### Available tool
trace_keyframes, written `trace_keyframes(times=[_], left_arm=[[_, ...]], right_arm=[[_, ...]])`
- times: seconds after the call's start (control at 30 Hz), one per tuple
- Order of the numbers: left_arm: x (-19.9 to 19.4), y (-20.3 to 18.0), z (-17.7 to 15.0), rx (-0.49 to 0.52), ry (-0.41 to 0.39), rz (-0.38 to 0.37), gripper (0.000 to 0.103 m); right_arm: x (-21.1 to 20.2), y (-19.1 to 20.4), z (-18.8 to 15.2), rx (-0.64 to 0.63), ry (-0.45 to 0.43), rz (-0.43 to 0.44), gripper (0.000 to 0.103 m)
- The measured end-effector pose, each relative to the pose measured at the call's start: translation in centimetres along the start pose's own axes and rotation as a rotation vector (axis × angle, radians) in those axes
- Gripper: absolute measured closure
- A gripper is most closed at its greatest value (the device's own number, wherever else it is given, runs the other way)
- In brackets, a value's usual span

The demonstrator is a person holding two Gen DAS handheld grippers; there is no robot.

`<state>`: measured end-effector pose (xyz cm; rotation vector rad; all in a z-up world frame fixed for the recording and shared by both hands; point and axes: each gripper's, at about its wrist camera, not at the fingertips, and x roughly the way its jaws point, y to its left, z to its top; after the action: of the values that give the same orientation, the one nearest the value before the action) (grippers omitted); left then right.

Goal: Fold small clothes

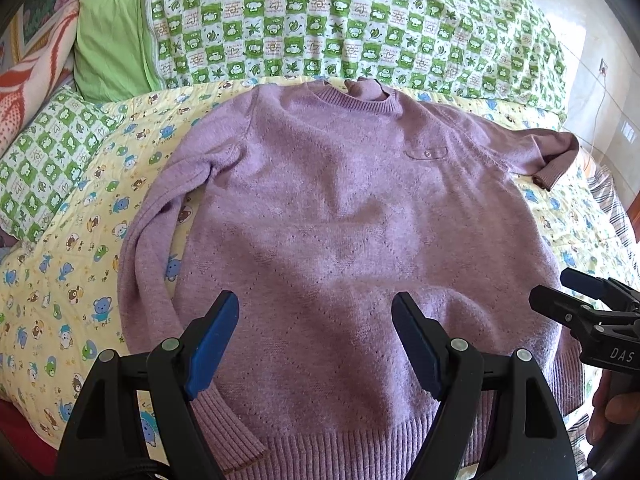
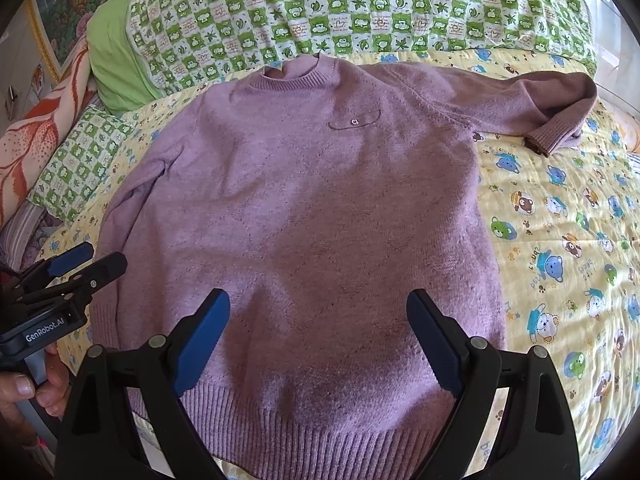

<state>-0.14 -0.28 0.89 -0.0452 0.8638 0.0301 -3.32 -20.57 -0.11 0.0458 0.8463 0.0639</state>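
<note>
Both grippers, left (image 1: 316,344) & right (image 2: 318,340), we hold w/ fingers wide open, empty, above the hem of sweater (image 1: 340,220), spread flat on bed (image 2: 560,220), prob. ready for folding.

The bed (image 2: 560,216) is covered by a yellow bear-print quilt (image 1: 60,280); a green checked duvet (image 1: 360,20) is heaped behind; a framed painting (image 2: 60,12) is hung left; daylight falls right.
</note>
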Motion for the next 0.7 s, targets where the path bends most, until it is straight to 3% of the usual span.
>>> trace_keyframes(times=[0.33, 0.47, 0.7], left_arm=[[1.1, -0.3, 0.6, 0.003, 0.007, 0.015, 0.024], [2.1, 0.5, 1.6, -0.019, 0.018, 0.022, 0.023], [4.8, 1.5, 4.6, -0.052, 0.041, 0.029, 0.023]], right_arm=[[0.4, -0.8, 0.2, 0.016, 0.013, 0.001, 0.013], [0.3, -3.3, 0.8, 0.071, 0.019, -0.031, 0.013], [-0.1, -11.1, 3.7, 0.215, -0.005, -0.154, 0.013]])
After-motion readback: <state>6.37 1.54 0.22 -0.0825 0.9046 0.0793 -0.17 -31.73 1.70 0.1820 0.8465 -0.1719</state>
